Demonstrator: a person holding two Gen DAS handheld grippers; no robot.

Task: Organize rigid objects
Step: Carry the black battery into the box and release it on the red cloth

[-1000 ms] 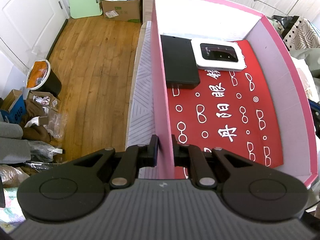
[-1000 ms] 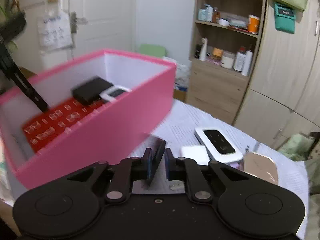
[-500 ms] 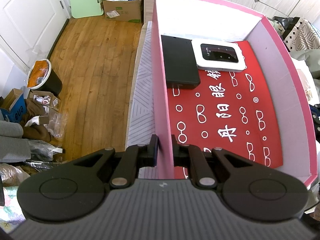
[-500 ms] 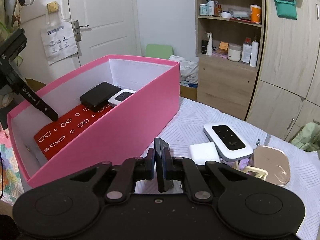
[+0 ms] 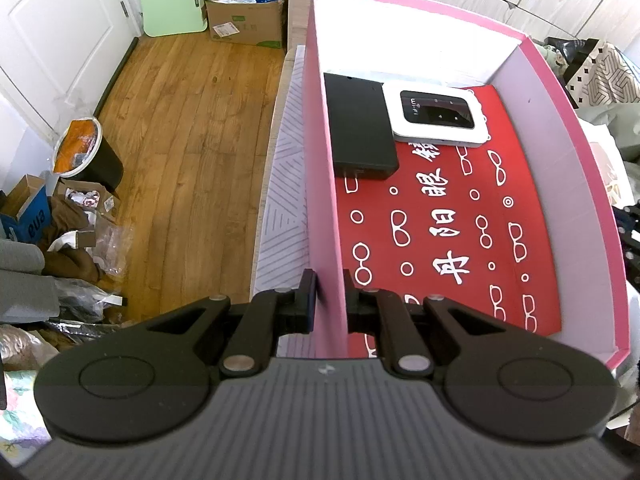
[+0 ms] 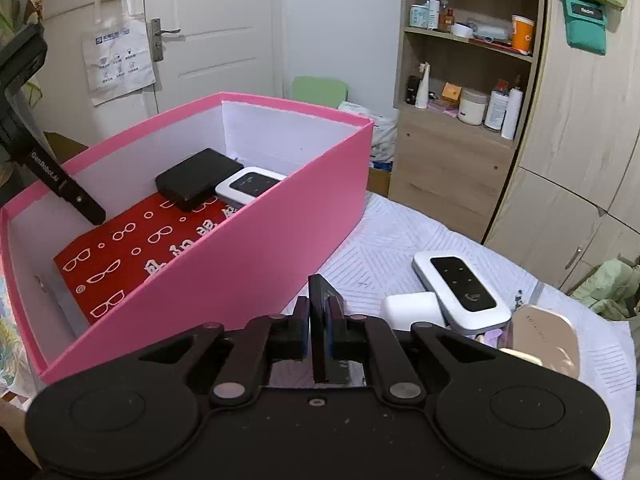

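Two grips matter: your left gripper (image 5: 329, 296) fingers pinch the pink box (image 5: 320, 200) wall; your right gripper (image 6: 319, 326) fingers pinch a thin black slab (image 6: 320, 320) edge-on, which could twist loose beside that box.

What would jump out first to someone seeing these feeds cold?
The big pink box fills both views; the left gripper is shut on its near wall. Inside, on a red sheet printed with white glasses, a black device and a white router lie at the far end. The right gripper pinches a thin dark slab upright beside the box.
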